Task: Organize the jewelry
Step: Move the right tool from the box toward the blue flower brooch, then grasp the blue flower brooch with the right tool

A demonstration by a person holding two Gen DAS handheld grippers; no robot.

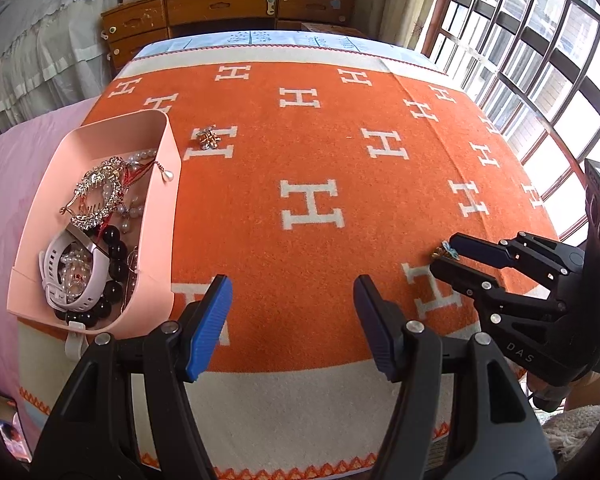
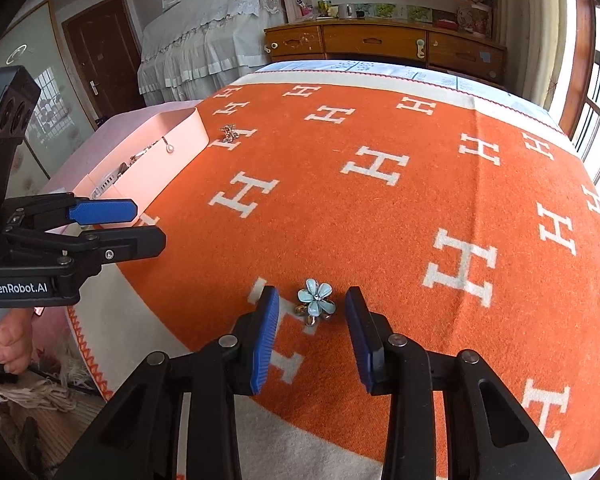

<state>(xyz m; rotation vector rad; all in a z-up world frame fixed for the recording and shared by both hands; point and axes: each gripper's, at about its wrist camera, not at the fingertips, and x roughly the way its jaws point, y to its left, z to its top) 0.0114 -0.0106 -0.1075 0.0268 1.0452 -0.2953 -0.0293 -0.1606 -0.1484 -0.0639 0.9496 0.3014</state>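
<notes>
A light-blue flower hair clip [image 2: 315, 300] lies on the orange blanket [image 2: 380, 220] between the blue pads of my right gripper [image 2: 312, 294]. The pads stand clear of it on both sides, so this gripper is open. In the left wrist view the flower clip [image 1: 445, 248] shows at the right gripper's [image 1: 443, 257] tips. My left gripper [image 1: 292, 284] is open and empty above the blanket's near edge, beside the pink box [image 1: 160, 208]. The box holds a white watch [image 1: 60, 276], black beads [image 1: 114, 256] and a rhinestone comb [image 1: 96, 192]. A small metal brooch [image 1: 207, 139] lies just right of the box.
The blanket [image 1: 300, 152] with white H marks covers a bed. A phone [image 1: 10, 428] lies at the near left corner. A wooden dresser [image 1: 228, 8] stands behind the bed and a barred window [image 1: 540, 48] on the right. A hand [image 2: 10, 340] holds the left gripper [image 2: 148, 226].
</notes>
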